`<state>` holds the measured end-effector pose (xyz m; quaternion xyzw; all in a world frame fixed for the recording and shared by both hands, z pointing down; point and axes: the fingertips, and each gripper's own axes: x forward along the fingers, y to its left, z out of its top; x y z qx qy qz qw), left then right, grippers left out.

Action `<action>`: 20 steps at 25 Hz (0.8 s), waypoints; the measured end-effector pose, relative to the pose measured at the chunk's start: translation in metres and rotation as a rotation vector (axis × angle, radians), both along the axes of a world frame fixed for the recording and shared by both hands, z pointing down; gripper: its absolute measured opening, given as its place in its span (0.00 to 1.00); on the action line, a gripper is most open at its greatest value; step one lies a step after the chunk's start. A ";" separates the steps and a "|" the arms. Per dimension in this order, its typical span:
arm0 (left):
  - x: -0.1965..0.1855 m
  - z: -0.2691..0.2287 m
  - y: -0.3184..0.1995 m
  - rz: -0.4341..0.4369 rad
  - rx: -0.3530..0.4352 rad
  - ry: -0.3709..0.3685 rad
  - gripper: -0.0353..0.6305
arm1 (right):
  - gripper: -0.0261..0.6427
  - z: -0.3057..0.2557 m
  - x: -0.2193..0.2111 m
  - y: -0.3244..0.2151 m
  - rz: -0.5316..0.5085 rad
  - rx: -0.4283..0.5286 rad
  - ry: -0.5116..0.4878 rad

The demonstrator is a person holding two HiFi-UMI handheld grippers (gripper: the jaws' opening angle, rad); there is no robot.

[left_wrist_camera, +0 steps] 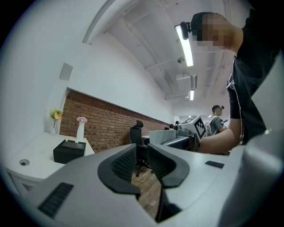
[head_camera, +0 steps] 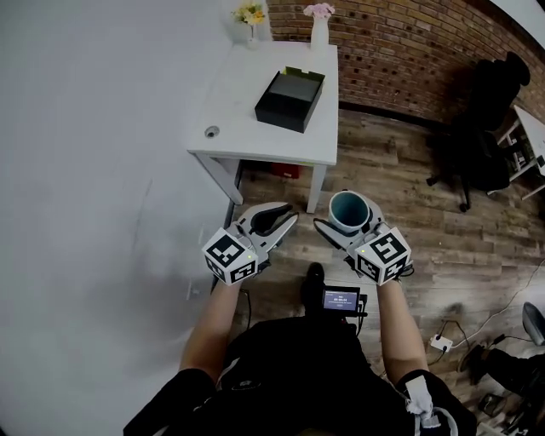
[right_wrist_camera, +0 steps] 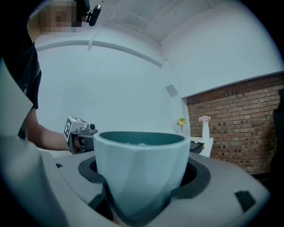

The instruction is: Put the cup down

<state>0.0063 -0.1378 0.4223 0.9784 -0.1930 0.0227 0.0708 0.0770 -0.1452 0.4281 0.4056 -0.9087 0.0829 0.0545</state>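
A pale blue cup with a teal inside stands upright between the jaws of my right gripper, which is shut on it over the wooden floor. In the right gripper view the cup fills the middle, with the jaws pressed against its sides. My left gripper is level with it on the left. It holds nothing, and its jaws stand a narrow gap apart in the left gripper view. The white table lies ahead of both grippers.
On the table sit a black box, a white vase with pink flowers and one with yellow flowers. A black office chair stands at the right by the brick wall. A power strip lies on the floor.
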 end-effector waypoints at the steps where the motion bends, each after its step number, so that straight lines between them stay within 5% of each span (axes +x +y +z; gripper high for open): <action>1: 0.004 0.000 -0.011 -0.006 0.000 0.000 0.18 | 0.64 0.000 0.004 -0.011 -0.007 -0.001 0.000; 20: 0.058 -0.015 -0.153 -0.104 0.005 -0.014 0.18 | 0.64 -0.016 0.054 -0.158 -0.120 0.017 -0.046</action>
